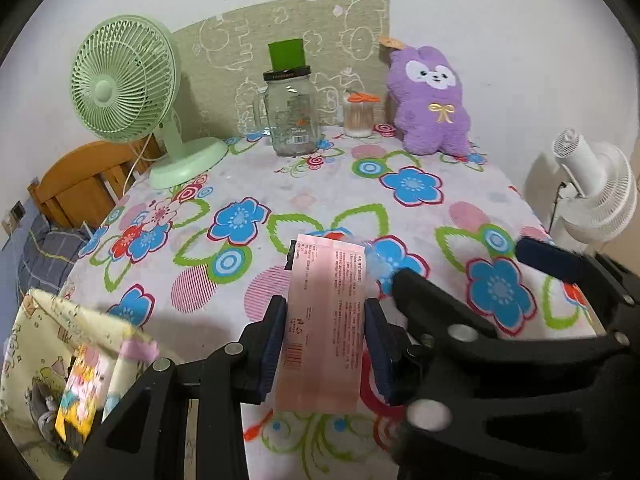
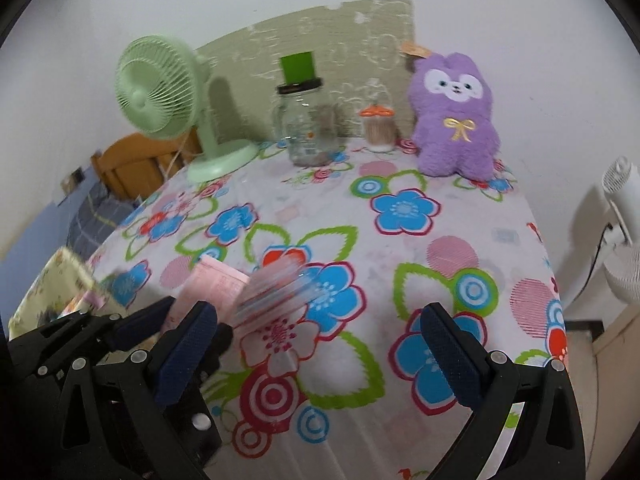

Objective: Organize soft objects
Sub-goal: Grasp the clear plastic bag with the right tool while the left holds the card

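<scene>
Left gripper (image 1: 325, 344) is pinching a pink packet (image 1: 324, 320) between its blue pads, held up off the flowery tablecloth (image 1: 400, 184). Just to its right sits the right gripper (image 1: 460, 276), and down to its left there's a cloth storage box (image 1: 60, 344) with stuff inside. Way ahead, a purple plush bunny (image 1: 430, 100) stands by a glass jar (image 1: 290, 114) and green fan (image 1: 124, 88).

Right wrist view: right gripper (image 2: 316, 356) is spread wide with nothing between the fingers. Pink packet (image 2: 212, 284) shows off to its left, in the left gripper (image 2: 176, 320). Bunny (image 2: 456, 116) straight ahead, far end.
</scene>
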